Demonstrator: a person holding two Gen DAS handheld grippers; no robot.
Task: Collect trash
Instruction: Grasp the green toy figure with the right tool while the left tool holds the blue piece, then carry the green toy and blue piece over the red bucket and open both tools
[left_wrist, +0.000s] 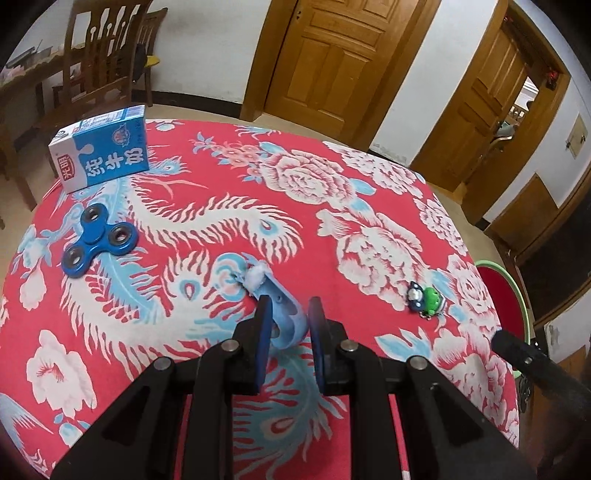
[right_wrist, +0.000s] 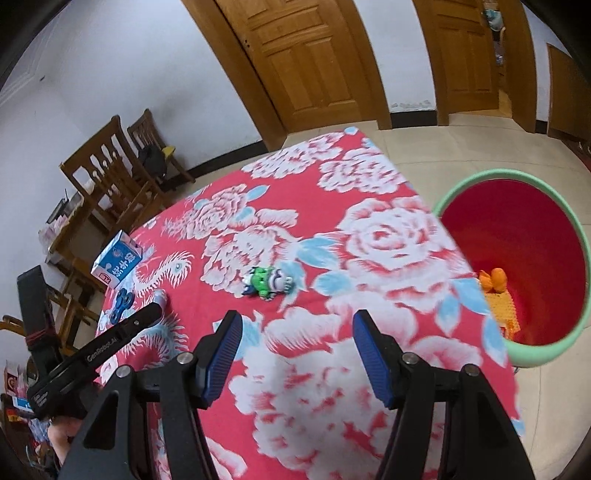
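Pale blue curved plastic strip with a white cotton tuft at its far end (left_wrist: 282, 310): pinched between the pads of the left tool (left_wrist: 290, 314), jaws nearly pressed together on its near, looped end. Long axis runs away from the tool toward upper left in the left wrist view; tufted tip points at the counter's middle and lies on or just above the cloth, cannot tell which.

Left tool pose: pitched steeply down over the near part of the counter (left_wrist: 221, 177), which is covered by a red cloth printed with white peonies and a pale blue phoenix. In the right wrist view it enters from the lower left, tip near the blue spinner.

Right tool (right_wrist: 295, 343): jaws spread, nothing between the blue ribbed pads (right_wrist: 373, 362), pitched down over the cloth. Small green and navy toy figure (right_wrist: 267, 282) lies on the cloth beyond its fingertips, apart from them.

Blue three-lobed metal fidget spinner (left_wrist: 98, 240) flat on the cloth, left of the strip. Blue and white milk carton (left_wrist: 103, 149) lies on its side near the far left edge.

Round bin, mint green rim and red inside (right_wrist: 576, 229), stands on the floor just beside the counter's right edge; orange scraps (right_wrist: 496, 280) at its bottom.
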